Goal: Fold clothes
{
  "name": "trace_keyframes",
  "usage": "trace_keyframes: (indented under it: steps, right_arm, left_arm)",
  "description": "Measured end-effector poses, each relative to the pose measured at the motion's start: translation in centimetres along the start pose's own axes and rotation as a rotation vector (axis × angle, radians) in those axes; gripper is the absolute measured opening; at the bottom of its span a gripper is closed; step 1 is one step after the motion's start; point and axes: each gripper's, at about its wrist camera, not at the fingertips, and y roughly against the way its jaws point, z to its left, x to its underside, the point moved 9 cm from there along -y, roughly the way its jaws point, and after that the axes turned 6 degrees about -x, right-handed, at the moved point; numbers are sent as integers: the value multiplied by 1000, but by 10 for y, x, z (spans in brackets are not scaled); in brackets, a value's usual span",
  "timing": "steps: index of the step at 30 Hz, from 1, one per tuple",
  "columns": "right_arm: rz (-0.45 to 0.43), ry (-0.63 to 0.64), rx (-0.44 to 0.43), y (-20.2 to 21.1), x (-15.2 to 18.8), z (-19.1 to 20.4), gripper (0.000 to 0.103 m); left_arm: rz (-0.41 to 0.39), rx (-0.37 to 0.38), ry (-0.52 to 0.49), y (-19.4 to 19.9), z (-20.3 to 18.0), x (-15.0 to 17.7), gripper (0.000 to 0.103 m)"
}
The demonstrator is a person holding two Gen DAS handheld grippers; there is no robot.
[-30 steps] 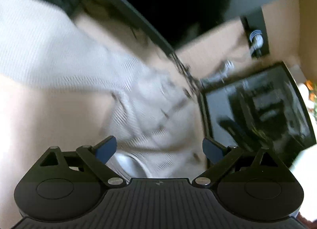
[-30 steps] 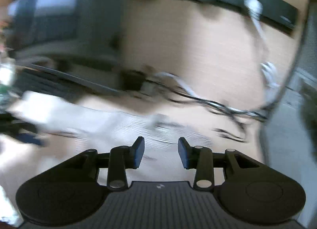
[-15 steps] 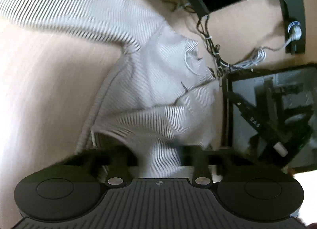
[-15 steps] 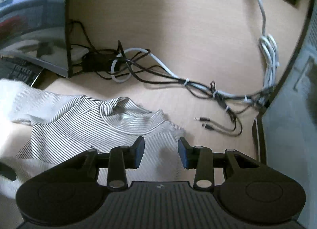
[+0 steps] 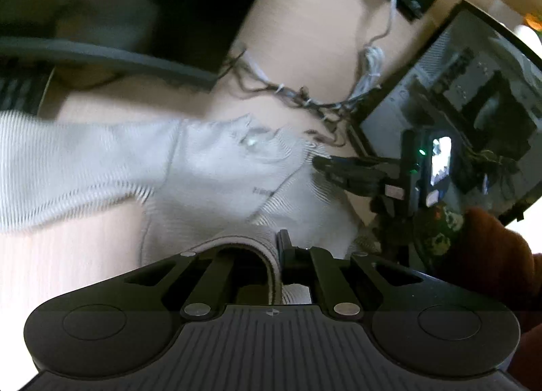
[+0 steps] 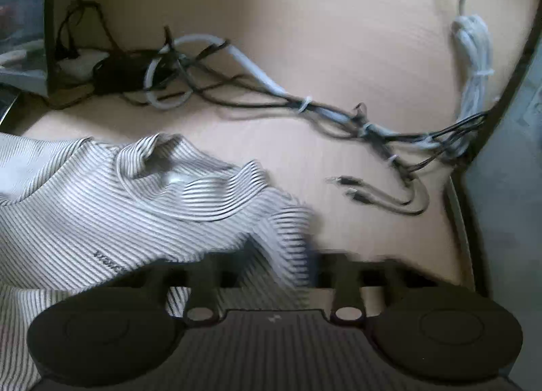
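**Striped top pinched at one edge on the desk**

The striped top (image 6: 101, 208) lies rumpled on the wooden desk (image 6: 305, 18), its neckline facing the cable bundle (image 6: 271, 100). The left gripper (image 5: 279, 255) is closed, its jaws drawn together on a fold of the top's hem. The right gripper (image 6: 271, 276) sits low at the cloth's near edge; blur hides its jaws, so I cannot tell their gap. Bare desk lies between cloth and cables.
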Motion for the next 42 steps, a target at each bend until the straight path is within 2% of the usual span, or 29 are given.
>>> trace_keyframes:
  steps: [1, 3, 4, 6, 7, 9, 11, 12, 14, 17, 19, 22, 24, 25, 26, 28, 31, 33, 35, 38, 41, 42]
  right_arm:
    - [-34, -10, 23, 9, -3, -9, 13]
    - [-88, -33, 115, 27, -6, -32, 0]
    - [-114, -35, 200, 36, -8, -48, 0]
    - [-113, -75, 280, 46, -6, -75, 2]
    - [-111, -127, 251, 52, -4, -84, 2]
    - [-108, -222, 185, 65, 0, -98, 12]
    - [-117, -217, 62, 82, 5, -85, 41]
    - [-116, -181, 6, 90, 9, -74, 45]
    - [-93, -24, -71, 103, 22, -41, 55]
    - [-14, 207, -106, 101, 51, 9, 55]
    - [10, 323, -75, 90, 68, 33, 56]
    - [-16, 361, 14, 65, 72, 48, 55]
    - [-44, 308, 58, 50, 63, 47, 41]
    - [-61, 278, 99, 46, 57, 41, 22]
    - [-84, 246, 161, 46, 49, 30, 16]
    - [-127, 169, 270, 55, 38, 4, 16]
    - [-164, 97, 396, 68, 33, -27, 23]
    - [-129, 119, 377, 63, 42, -23, 27]
    - [-95, 130, 348, 58, 51, -19, 40]
    - [-71, 60, 217, 67, 64, -9, 55]
    - [-43, 18, 120, 81, 71, -1, 61]
    - [-43, 9, 102, 86, 71, 2, 61]
  left_arm:
    - [-24, 9, -24, 1, -5, -8, 5]
    - [-71, 25, -75, 3, -14, -25, 5]
    - [-93, 32, -101, 4, -17, -33, 5]
    - [-93, 11, -129, -7, -11, -43, 5]
    - [-87, -6, -136, -14, -6, -45, 5]
    - [-54, -66, -121, -34, 14, -42, 5]
    - [-12, -99, -57, -46, 36, -35, 5]
    - [-6, -96, -29, -46, 41, -33, 5]
    - [-9, -82, 10, -42, 46, -33, 5]
    - [-55, -32, -15, -25, 28, -46, 5]
    - [-93, 6, -50, -12, 9, -59, 5]
    - [-149, 65, -102, 9, -19, -77, 5]
    - [-187, 103, -136, 23, -38, -89, 5]
    - [-199, 109, -166, 23, -46, -95, 5]
    - [-218, 108, -210, 22, -56, -102, 5]
    - [-252, 92, -277, 16, -70, -109, 5]
    - [-264, 85, -317, -7, -74, -112, 5]
    - [-234, 34, -335, -30, -59, -102, 6]
    - [-180, -10, -320, -55, -38, -90, 6]
    - [-66, -71, -242, -94, 6, -65, 6]
    - [-18, -128, -181, -112, 42, -51, 7]
    - [-16, -137, -163, -114, 51, -49, 11]
